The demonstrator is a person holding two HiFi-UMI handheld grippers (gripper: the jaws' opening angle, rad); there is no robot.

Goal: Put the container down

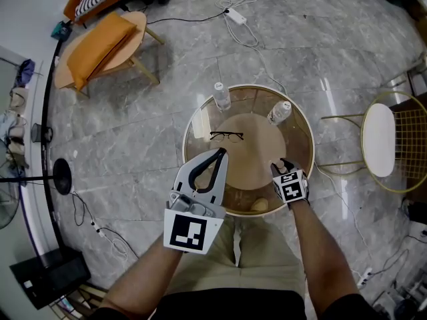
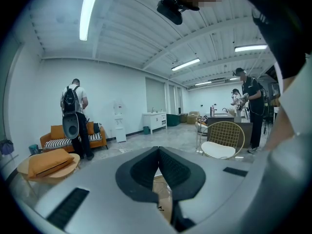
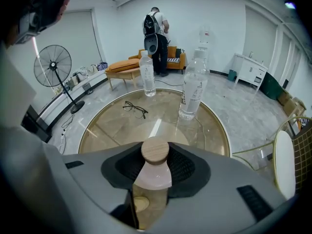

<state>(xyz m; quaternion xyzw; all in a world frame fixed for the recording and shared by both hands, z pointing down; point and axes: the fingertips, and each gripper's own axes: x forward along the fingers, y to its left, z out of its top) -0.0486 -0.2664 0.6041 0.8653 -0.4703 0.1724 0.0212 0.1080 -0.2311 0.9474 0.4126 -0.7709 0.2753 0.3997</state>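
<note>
Container (image 3: 154, 175) is sitting clamped in right tool (image 3: 156, 165) over surface (image 3: 107, 130), presumably for lowering; left tool (image 2: 159, 165), jaws together and empty, is hovering clear.

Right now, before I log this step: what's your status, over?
Left gripper shut, empty. Right gripper shut on container over glass table. Bottles and glasses lie beyond, not in the way.

the head view is looking steeply down on the round glass table (image 1: 301, 153) from well above it. the right gripper (image 3: 155, 156) view is sitting low at the table's near edge, facing across it (both are catching the spectacles (image 1: 227, 136) (image 3: 135, 108)). the left gripper (image 2: 158, 154) view is tilting up beside the table, facing the room beyond.
</note>
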